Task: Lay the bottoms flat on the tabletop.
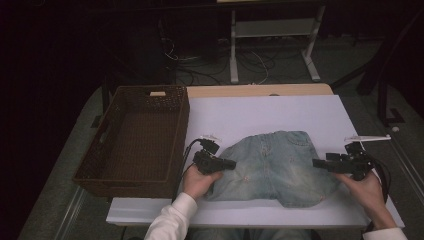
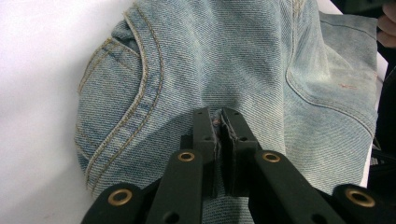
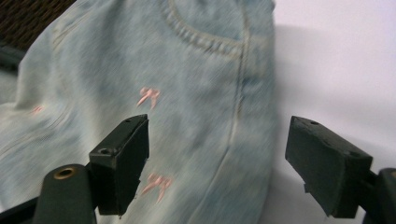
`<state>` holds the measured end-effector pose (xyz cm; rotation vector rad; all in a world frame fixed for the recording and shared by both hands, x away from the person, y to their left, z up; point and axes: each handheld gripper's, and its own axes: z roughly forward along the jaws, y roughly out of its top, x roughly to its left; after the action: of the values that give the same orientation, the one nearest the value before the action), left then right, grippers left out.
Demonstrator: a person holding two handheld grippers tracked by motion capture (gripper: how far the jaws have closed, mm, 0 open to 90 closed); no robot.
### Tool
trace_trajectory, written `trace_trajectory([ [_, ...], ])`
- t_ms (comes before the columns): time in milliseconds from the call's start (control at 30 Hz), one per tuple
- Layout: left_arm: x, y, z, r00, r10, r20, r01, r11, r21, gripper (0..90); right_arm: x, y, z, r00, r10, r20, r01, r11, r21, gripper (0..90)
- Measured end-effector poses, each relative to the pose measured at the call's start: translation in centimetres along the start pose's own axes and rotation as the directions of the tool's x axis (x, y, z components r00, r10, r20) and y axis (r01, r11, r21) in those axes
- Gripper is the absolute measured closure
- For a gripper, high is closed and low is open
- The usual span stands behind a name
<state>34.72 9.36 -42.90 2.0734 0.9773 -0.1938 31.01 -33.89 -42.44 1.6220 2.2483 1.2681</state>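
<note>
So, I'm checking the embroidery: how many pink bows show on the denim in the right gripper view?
3: one mid-fabric, one lower by the near jaw, one faint at the left edge. The shorts are blurred and folded, so more may be hidden.

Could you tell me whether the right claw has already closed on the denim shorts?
No, in the right gripper view the right claw stands wide open, its jaws apart over the edge of the denim shorts.

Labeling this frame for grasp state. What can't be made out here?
- Left gripper view: how much of the denim shorts sits between the shut fingers; they cover the pinch.
- Right gripper view: motion blur smears the pink marks on the denim.
- High view: basket inside is too dark to check.
- High view: shorts' near hem is partly behind the left hand.
</note>
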Motion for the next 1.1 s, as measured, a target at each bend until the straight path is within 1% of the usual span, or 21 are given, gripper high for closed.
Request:
trace_trajectory([
  [133, 0.0, 0.0, 0.0, 1.0, 0.0, 0.002, 0.0, 1.0, 0.001, 84.7, -0.9, 1.2, 0.6, 1.0, 0.002, 0.009, -0.002, 1.0, -0.025, 23.1],
  [233, 0.1, 0.0, 0.1, 1.0, -0.004, 0.005, 0.004, 1.0, 0.002, 84.7, -1.5, 2.3, 1.4, 0.9996, 0.009, 0.025, -0.009, 1.0, -0.017, 23.8],
  [300, 0.1, 0.0, 0.1, 1.0, -0.005, 0.004, 0.005, 1.0, 0.003, 84.7, -1.8, 3.0, 2.0, 0.9995, 0.004, 0.03, -0.004, 1.0, -0.014, 24.6],
  [400, 0.1, 0.0, 0.1, 1.0, -0.005, 0.004, 0.005, 1.0, 0.004, 84.7, -2.2, 3.9, 2.8, 0.9998, 0.003, 0.018, -0.002, 1.0, -0.013, 25.9],
  [533, 0.0, 0.0, 0.0, 1.0, 0.001, -0.001, -0.001, 1.0, 0.003, 84.7, -2.9, 4.7, 3.9, 0.9998, 0.02, 0.0, -0.02, 1.0, -0.022, 29.6],
  [600, 0.0, 0.0, 0.0, 1.0, 0.001, -0.004, -0.001, 1.0, 0.005, 84.8, -3.1, 4.8, 4.5, 0.9997, 0.022, -0.007, -0.022, 1.0, -0.011, 34.1],
  [667, 0.1, 0.1, 0.1, 1.0, 0.0, -0.008, 0.0, 1.0, 0.007, 84.9, -3.3, 4.9, 5.0, 0.9991, 0.028, -0.032, -0.028, 1.0, 0.007, 39.8],
  [700, 0.1, 0.1, 0.1, 0.9999, 0.0, -0.011, 0.0, 1.0, 0.01, 84.9, -3.3, 4.9, 5.3, 0.9984, 0.027, -0.048, -0.027, 1.0, 0.016, 44.4],
  [767, 0.2, 0.2, 0.1, 0.9998, 0.002, -0.018, -0.002, 0.9999, 0.012, 85.2, -3.2, 5.0, 5.6, 0.9964, 0.022, -0.082, -0.02, 1.0, 0.024, 50.6],
  [800, 0.2, 0.2, 0.0, 0.9998, 0.001, -0.019, 0.0, 0.9999, 0.011, 85.3, -3.1, 5.1, 5.7, 0.9957, 0.023, -0.09, -0.02, 0.999, 0.026, 57.1],
  [833, 0.3, 0.2, 0.0, 0.9998, 0.001, -0.019, -0.001, 1.0, 0.01, 85.4, -3.0, 5.1, 5.8, 0.9946, 0.016, -0.102, -0.013, 1.0, 0.027, 61.6],
  [900, 0.3, 0.2, -0.1, 0.9996, 0.003, -0.028, -0.003, 1.0, 0.005, 85.5, -2.7, 5.3, 6.0, 0.9953, 0.006, -0.097, -0.001, 0.999, 0.047, 70.3],
  [967, 0.3, 0.4, -0.3, 0.9994, 0.005, -0.034, -0.005, 1.0, 0.003, 85.6, -2.3, 5.5, 6.1, 0.9962, -0.027, -0.083, 0.032, 0.998, 0.059, 76.2],
  [1033, 0.3, 0.5, -0.5, 0.9991, 0.008, -0.041, -0.008, 0.9999, -0.006, 85.8, -2.0, 5.8, 6.0, 0.9968, -0.039, -0.07, 0.043, 0.997, 0.058, 80.1],
  [1100, 0.4, 0.7, -0.8, 0.9989, 0.005, -0.046, -0.006, 0.9998, -0.017, 85.9, -1.8, 6.2, 6.0, 0.997, -0.045, -0.063, 0.048, 0.997, 0.053, 82.1],
])
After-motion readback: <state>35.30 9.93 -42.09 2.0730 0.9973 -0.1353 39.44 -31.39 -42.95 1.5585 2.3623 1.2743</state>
